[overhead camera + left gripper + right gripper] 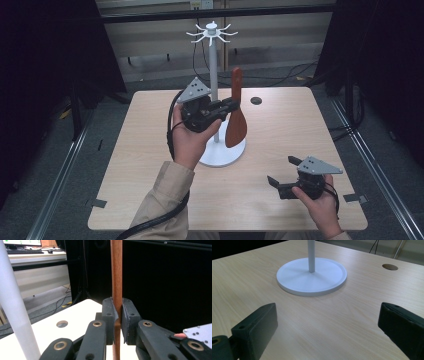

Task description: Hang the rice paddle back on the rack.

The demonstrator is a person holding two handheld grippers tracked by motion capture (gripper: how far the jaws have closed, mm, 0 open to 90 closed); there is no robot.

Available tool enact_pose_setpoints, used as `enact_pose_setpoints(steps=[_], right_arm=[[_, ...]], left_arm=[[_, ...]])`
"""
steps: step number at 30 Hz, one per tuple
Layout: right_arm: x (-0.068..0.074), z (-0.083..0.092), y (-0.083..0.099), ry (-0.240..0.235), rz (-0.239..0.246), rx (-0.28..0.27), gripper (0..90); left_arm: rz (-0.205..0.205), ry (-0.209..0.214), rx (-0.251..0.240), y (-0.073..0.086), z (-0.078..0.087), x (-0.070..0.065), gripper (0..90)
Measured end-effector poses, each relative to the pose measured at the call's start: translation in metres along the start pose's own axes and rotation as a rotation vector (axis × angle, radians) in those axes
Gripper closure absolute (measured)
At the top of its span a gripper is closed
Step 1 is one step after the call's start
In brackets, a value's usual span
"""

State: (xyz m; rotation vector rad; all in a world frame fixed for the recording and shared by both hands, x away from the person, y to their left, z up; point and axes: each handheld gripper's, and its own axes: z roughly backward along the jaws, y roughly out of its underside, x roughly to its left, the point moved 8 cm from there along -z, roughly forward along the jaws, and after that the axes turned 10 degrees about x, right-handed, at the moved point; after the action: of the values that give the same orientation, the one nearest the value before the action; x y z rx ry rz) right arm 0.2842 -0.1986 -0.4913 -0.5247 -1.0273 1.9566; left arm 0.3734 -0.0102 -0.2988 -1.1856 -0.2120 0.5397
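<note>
Holding: my left gripper [231,106] has its jaws closed tight on the handle of the wooden spatula [236,115], pads pressing it from both sides in the left gripper view.
Spatula pose: I see it upright, handle up and the broad blade down, hanging clear above the table [150,165] with the blade's lower edge over the stand's base.
Spatula place: just beside the white pole of the hook stand [213,90], on its right in the high view, well below the ring of hooks at the top.
Grip point: I have it around the middle of the handle [116,277], above the blade; the handle runs up and out of the top of the left gripper view.
Left hand: my left hand [187,137] is raised over the table in front of the stand, the gripper pointing across towards the pole's right.
Right gripper: my right gripper [285,172] has its jaws wide apart with nothing between them; it sits low at the near right of the table.
Right gripper's outlook: bare wood between its jaws, the stand's round white base [312,277] ahead and a small round hole [390,266] in the tabletop farther off.
</note>
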Motion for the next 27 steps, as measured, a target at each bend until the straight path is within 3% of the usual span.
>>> enact_pose_setpoints(steps=[21,27], right_arm=[[-0.001,0.002,-0.002,0.000,0.019,-0.009,2.3],[-0.002,0.002,-0.001,-0.005,0.005,-0.007,2.3]], left_arm=[[0.000,-0.024,-0.042,-0.035,0.002,0.017,82.5],[-0.002,-0.034,-0.056,-0.045,0.001,0.023,82.5]])
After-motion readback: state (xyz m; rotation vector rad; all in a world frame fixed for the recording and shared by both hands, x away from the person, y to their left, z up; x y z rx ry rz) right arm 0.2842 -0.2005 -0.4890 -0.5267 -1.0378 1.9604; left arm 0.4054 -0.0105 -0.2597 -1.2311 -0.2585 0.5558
